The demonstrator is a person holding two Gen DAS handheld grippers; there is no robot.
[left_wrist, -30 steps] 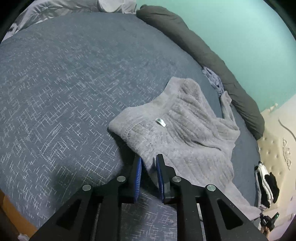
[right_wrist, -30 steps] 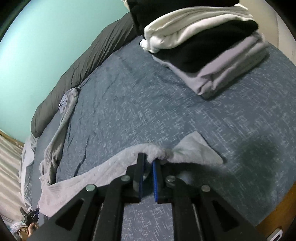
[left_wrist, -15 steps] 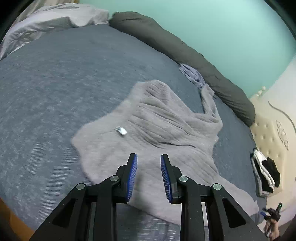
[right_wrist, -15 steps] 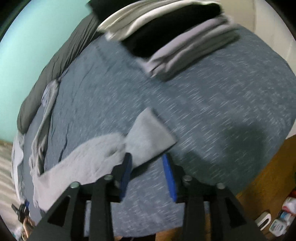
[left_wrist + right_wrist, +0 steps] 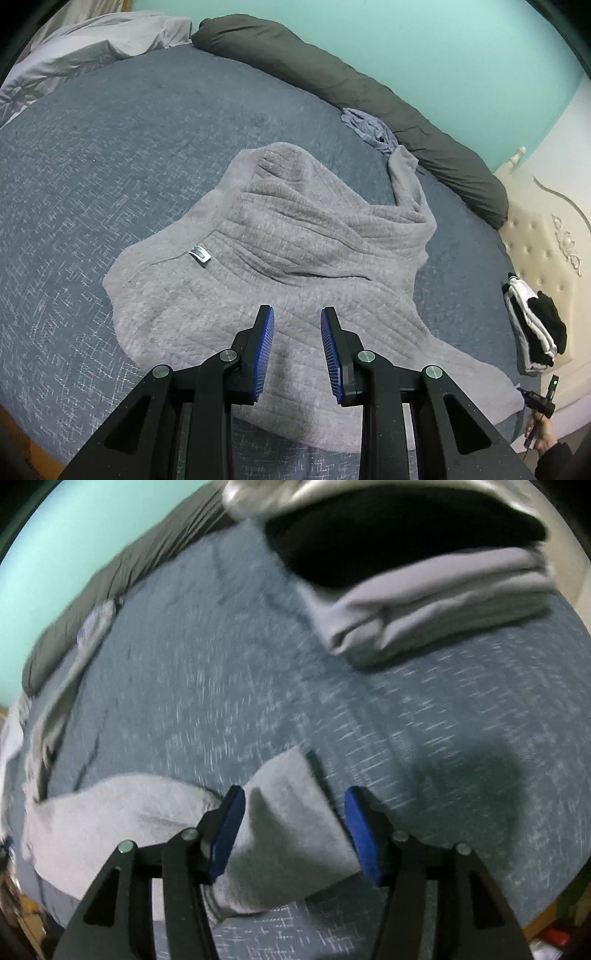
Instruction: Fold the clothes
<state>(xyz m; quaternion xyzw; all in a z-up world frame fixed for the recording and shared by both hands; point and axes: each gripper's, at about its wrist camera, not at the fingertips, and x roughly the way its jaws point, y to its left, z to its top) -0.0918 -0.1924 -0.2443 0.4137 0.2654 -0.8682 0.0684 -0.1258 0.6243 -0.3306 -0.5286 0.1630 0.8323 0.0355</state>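
Note:
A grey knit sweater (image 5: pixel 295 258) lies spread on the blue bedspread (image 5: pixel 92 166), its small white label (image 5: pixel 200 255) facing up and one sleeve reaching toward the far side. My left gripper (image 5: pixel 297 314) hovers open above the sweater's near hem with nothing between its blue pads. In the right wrist view, the sweater's other sleeve (image 5: pixel 284 827) lies across the bed, its cuff end under my right gripper (image 5: pixel 295 797), which stands wide open over it. This view is blurred by motion.
A dark grey rolled duvet (image 5: pixel 369 92) runs along the teal wall. A crumpled lilac garment (image 5: pixel 369 125) lies beside it. A stack of folded clothes (image 5: pixel 424 572) sits close ahead of the right gripper, also seen as the stack (image 5: pixel 532 325) by the cream headboard (image 5: pixel 546 251).
Both grippers went from shut on the sweater's edge and sleeve to open, letting the fabric drop flat. The left one rose above the hem; the right one opened wider.

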